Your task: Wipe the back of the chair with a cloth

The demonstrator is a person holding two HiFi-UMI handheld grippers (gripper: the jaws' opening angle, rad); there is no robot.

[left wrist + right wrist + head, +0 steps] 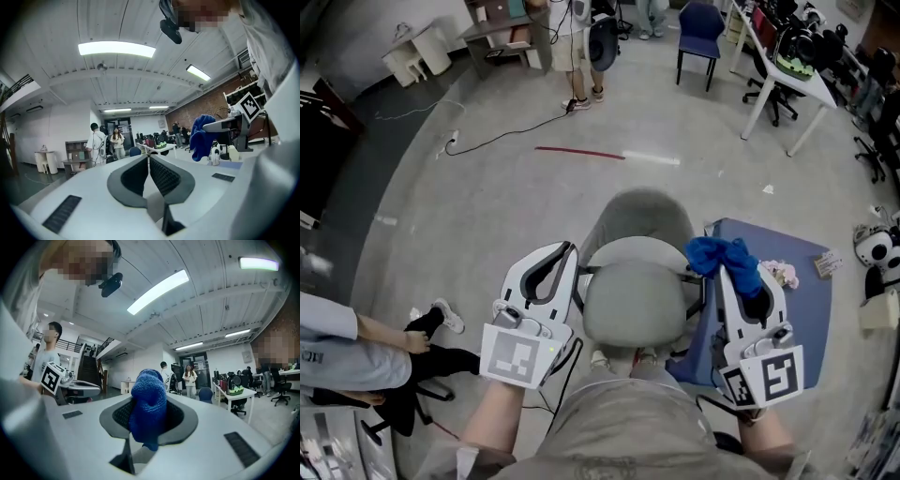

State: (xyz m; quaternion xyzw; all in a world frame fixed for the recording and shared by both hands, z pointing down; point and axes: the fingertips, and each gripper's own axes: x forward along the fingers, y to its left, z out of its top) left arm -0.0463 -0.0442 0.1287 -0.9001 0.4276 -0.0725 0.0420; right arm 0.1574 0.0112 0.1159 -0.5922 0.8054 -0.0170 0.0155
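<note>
A grey office chair (636,298) stands right in front of me, its rounded back nearest and its seat (639,215) beyond. My left gripper (570,253) hangs just left of the chair back; its jaws are shut with nothing between them (148,161). My right gripper (724,267) is just right of the chair back and is shut on a bunched blue cloth (722,259), which bulges out of the jaws (148,407). Across from the left gripper, the cloth (201,136) and the right gripper show at the right. Neither gripper touches the chair.
A blue-topped table (787,300) stands close on the right with a pink cloth (780,273) on it. A seated person's legs (422,352) are at the left. Farther off are a cable (502,136), a blue chair (700,37), a white desk (787,75) and standing people (572,47).
</note>
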